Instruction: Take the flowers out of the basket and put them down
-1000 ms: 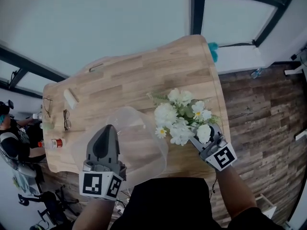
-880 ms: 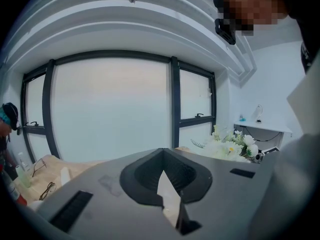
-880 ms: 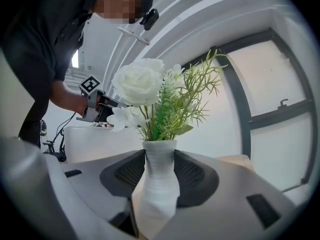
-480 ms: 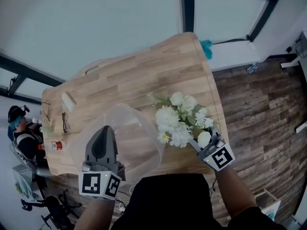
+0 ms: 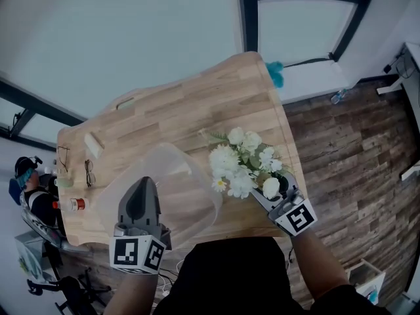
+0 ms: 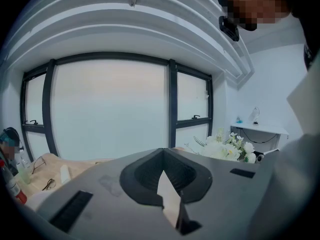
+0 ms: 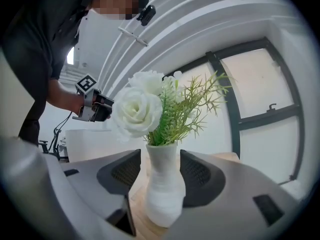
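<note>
fingers [image 7: 200, 176] of the right gripper [image 7: 160, 176] have just been opening, now wide with the vase [image 7: 162, 199] of flowers [image 7: 150, 106] upright between them, pads look clear, standing on the table [image 5: 164, 110]. basket [image 5: 187, 176] sits off to the left, pinched by the left gripper [image 5: 141, 188].

Room around the bench [image 5: 164, 110], a light wood top with rounded corners. Beyond its far edge: a window [image 5: 131, 38] wall of tall frosted panes in dark frames [image 5: 248, 12], passing even, diffuse daylight. Right of the bench: a dark wood-plank floor [image 5: 341, 143] and a white wall [image 6: 280, 84] carrying a white shelf [image 6: 260, 130]. Above the bench: a white ceiling [image 6: 125, 24] of stepped, curved bands.
</note>
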The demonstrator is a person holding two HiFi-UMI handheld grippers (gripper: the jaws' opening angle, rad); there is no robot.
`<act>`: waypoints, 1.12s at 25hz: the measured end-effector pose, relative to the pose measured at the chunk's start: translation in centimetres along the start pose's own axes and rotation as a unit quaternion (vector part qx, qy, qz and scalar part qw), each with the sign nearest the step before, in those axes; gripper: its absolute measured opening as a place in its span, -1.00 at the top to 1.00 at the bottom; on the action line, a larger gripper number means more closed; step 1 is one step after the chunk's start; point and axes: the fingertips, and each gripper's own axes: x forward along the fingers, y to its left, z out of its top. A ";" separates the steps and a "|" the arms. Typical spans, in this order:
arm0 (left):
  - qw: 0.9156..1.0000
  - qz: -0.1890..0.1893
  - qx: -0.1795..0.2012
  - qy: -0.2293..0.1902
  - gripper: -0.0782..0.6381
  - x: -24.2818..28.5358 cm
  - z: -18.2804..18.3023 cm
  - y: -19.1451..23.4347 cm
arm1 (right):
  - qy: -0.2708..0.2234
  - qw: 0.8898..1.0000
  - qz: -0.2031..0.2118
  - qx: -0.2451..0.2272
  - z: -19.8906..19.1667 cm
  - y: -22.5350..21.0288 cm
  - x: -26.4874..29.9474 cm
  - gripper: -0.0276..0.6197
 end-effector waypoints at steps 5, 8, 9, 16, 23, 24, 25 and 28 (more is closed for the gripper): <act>1.000 -0.010 -0.005 -0.014 0.77 -0.2 0.7 -0.7 | 0.011 1.000 -0.004 0.010 0.5 0.2 -1.3 0.09; 0.999 -0.020 -0.009 -0.023 0.77 -0.3 1.1 -1.1 | 0.015 1.000 -0.014 0.016 1.3 0.2 -2.3 0.06; 0.999 -0.023 -0.009 -0.026 0.77 -0.4 1.3 -1.2 | 0.018 1.000 -0.017 0.016 1.8 0.3 -2.7 0.06; 0.998 -0.032 -0.009 -0.050 0.77 -1.6 2.5 -0.9 | 0.016 0.999 -0.032 0.041 4.4 0.7 -6.0 0.06; 0.998 -0.031 -0.002 -0.058 0.77 -2.7 2.4 0.3 | -0.003 0.998 -0.053 0.036 8.8 0.4 -7.9 0.07; 0.998 -0.031 0.000 -0.059 0.77 -2.7 2.4 0.4 | -0.004 0.997 -0.058 0.041 9.1 0.0 -7.9 0.07; 0.998 -0.032 0.004 -0.061 0.77 -2.8 2.5 0.4 | -0.004 0.997 -0.067 0.046 9.4 -0.5 -8.1 0.07; 0.997 -0.035 0.020 -0.065 0.77 -3.2 2.6 0.2 | -0.011 0.992 -0.107 0.060 10.2 -2.1 -8.7 0.16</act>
